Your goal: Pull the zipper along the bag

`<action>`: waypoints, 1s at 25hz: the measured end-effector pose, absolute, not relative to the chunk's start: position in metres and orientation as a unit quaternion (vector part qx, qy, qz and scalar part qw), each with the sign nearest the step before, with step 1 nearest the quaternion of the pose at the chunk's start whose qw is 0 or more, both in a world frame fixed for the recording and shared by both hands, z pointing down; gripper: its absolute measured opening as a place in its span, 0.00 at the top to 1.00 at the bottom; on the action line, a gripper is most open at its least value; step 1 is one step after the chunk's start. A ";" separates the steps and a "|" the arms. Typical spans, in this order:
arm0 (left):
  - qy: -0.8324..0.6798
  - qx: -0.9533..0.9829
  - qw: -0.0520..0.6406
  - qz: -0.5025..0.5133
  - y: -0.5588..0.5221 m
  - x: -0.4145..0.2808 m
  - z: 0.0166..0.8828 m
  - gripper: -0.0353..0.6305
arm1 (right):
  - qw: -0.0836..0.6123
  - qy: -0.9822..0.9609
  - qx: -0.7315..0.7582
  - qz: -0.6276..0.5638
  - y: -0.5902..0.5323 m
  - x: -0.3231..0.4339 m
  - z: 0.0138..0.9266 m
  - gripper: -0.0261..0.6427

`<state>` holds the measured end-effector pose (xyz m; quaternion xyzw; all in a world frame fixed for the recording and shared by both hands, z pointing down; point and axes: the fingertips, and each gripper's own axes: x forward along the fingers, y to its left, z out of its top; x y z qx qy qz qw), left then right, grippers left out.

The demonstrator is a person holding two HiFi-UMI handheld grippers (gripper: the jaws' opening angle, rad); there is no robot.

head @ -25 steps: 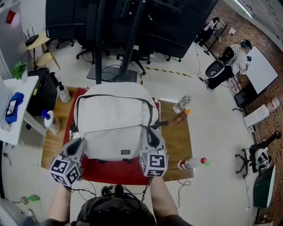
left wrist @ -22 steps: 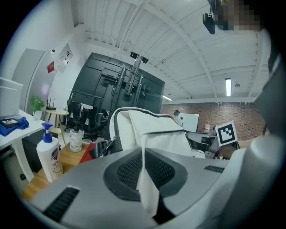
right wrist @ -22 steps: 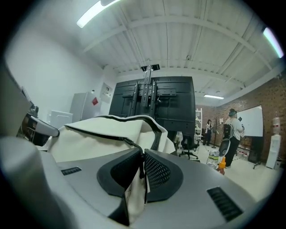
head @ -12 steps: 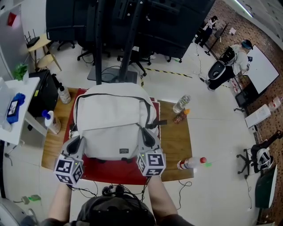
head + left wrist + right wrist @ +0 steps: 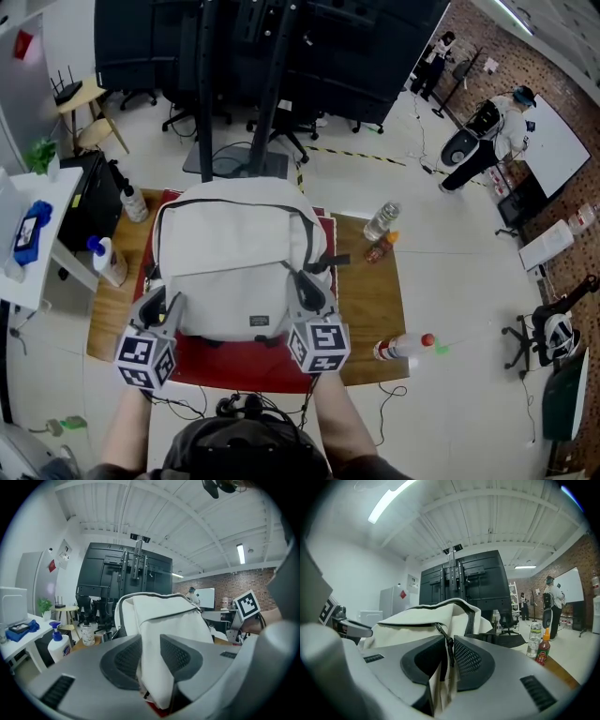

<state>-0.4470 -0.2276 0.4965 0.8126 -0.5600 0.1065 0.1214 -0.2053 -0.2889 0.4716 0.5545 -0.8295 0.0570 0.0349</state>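
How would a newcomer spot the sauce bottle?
Start at the wooden table under the white backpack. Near the backpack's far right corner stand two bottles; the sauce bottle is the reddish one with an orange tip, beside the clear water bottle.

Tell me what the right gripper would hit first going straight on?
The white fabric backpack. The right gripper is opening, with bag fabric and the black zipper pull between its jaws, so it would probably push straight in.

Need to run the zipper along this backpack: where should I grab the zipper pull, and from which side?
Probably best: pinch the dark zipper pull across its thin strap, coming from the backpack's near right corner. It hangs loose off the fabric there, in line with the zipper track.
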 end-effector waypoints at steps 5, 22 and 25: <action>-0.570 0.809 0.104 0.099 -0.227 -0.448 0.489 0.65 | 0.035 -0.836 0.545 0.061 -0.284 -0.205 0.473 0.78; -0.579 0.812 0.080 0.016 -0.189 -0.438 0.432 0.62 | -0.050 -0.859 0.509 0.020 -0.213 -0.228 0.425 0.77; -0.583 0.810 0.062 -0.008 -0.182 -0.432 0.411 0.68 | -0.069 -0.870 0.488 0.008 -0.200 -0.236 0.409 0.79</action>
